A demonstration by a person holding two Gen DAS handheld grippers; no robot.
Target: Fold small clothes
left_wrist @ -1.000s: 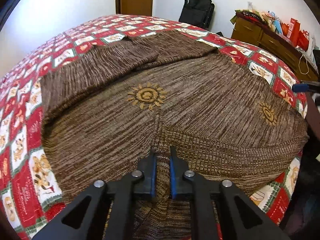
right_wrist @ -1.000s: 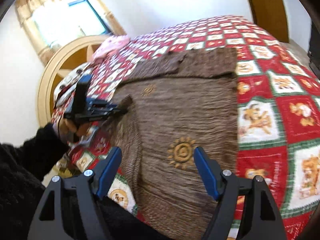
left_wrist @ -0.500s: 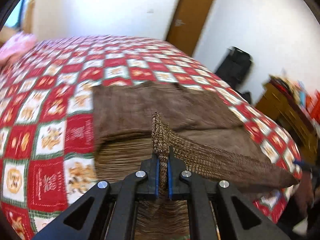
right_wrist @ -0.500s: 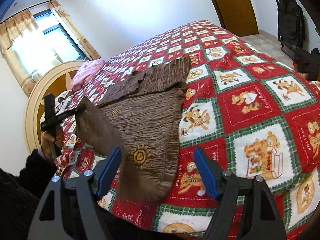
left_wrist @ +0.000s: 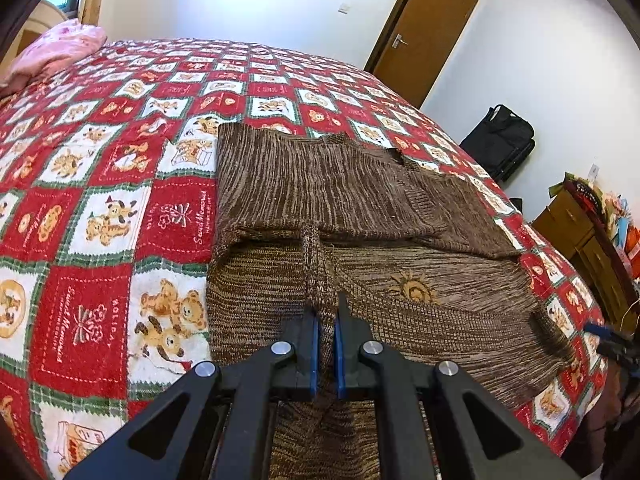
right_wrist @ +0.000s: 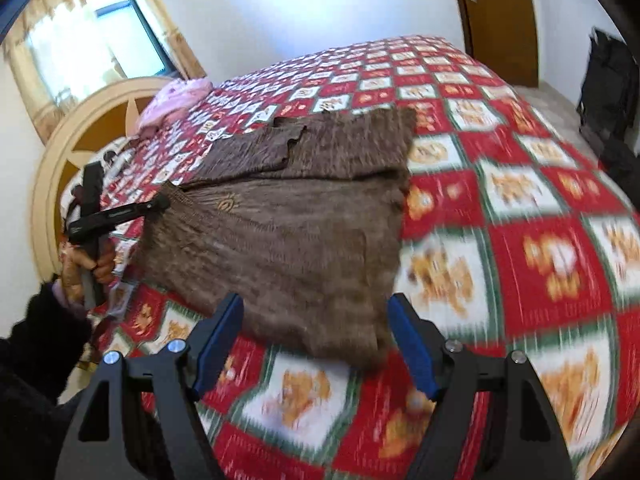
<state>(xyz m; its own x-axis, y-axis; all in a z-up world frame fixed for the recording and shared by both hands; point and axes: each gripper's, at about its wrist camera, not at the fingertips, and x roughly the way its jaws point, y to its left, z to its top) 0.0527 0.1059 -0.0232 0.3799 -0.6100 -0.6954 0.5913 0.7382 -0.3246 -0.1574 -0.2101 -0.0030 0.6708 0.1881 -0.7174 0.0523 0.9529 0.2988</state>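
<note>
Since a second ago, the hem of the sweater (left_wrist: 280, 184) is lifted off the bedspread (left_wrist: 96, 216) and carried over the garment's body, and the sun motif that was dead ahead of the left gripper (left_wrist: 326, 316) is now seen off to its right. That gripper is clamped tight on a pinch of ribbed hem, the knit bunched into a narrow rope between the blue pads. From the right wrist view the lower edge is seen raised in a soft sagging sheet, strung from the left gripper (right_wrist: 160, 202) across to the far corner, while the upper part of the sweater (right_wrist: 304, 216) lies flat on the bed with its sleeves folded in.

The right gripper (right_wrist: 316, 340) is held wide and empty (nothing is touched by its pads), hovering just short of the drooping near corner.

Soft, light, stretchy stuff, by the look of it: no shape is kept where it is unsupported, and the free corner is judged likely to trail or roll under if only one side is carried. The ribbed hem band is the firmer part, so that is where a hold is best taken, at the loose corner opposite the left grip. A knit this open could be snagged or pulled out of line, so an even lift from both corners is called for.
</note>
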